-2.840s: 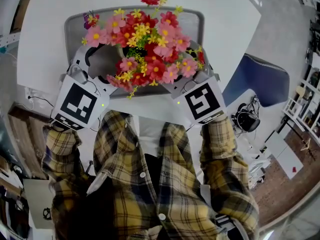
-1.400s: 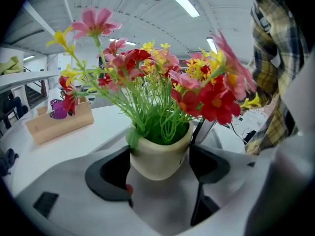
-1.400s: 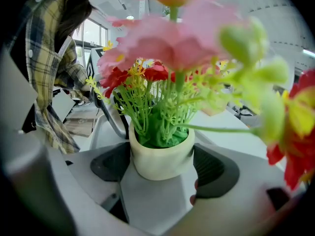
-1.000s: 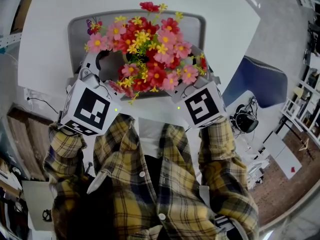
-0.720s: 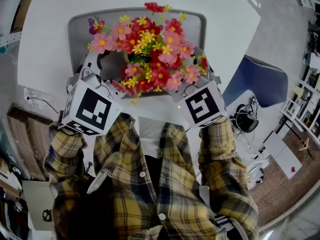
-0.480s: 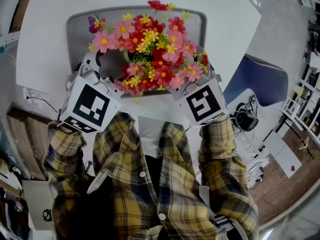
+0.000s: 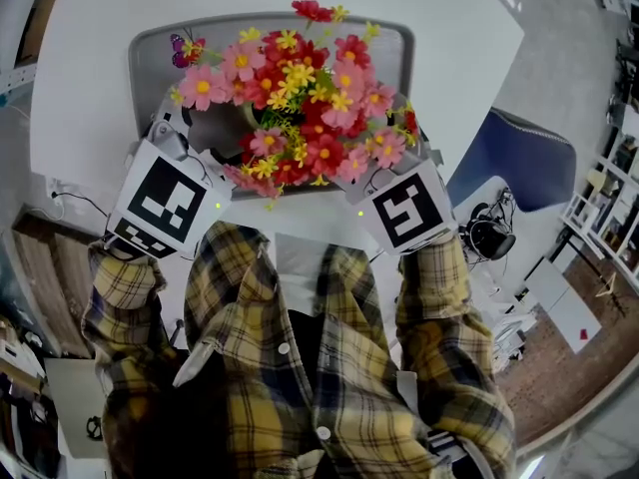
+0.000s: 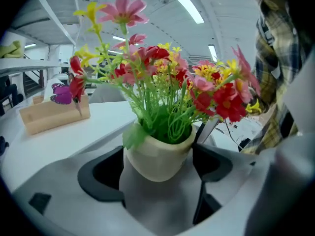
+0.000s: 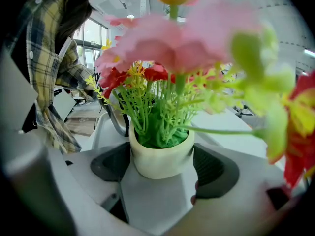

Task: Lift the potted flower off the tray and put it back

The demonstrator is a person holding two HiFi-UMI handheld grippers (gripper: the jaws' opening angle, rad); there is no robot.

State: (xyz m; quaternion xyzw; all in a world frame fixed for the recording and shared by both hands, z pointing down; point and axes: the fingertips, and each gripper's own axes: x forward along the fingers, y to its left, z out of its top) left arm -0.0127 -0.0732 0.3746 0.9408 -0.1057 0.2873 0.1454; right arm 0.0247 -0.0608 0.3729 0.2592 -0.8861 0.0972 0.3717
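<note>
The potted flower (image 7: 300,98), red, pink and yellow blooms in a cream pot (image 8: 157,154), stands on the grey tray (image 7: 150,58). My left gripper (image 8: 157,170) reaches in from the left. Its jaws have just been opening and its dark pads (image 8: 101,176) flank the pot without squeezing it. From the other side my right gripper (image 9: 162,170) has the pot (image 9: 162,156) between its pads (image 9: 214,171), which lie against its sides. In the head view the blooms hide the pot and both grippers' tips.
The tray lies on a white table (image 7: 90,88). A purple butterfly (image 7: 182,48) on a stick stands among the blooms at their far-left edge. A wooden block (image 8: 54,116) sits on the table behind it. A blue chair (image 7: 524,158) stands off the table's right side.
The flowers have shifted a little farther from me and to the right over the tray. The left gripper's marker cube has slid leftward. The right gripper has stayed put.
</note>
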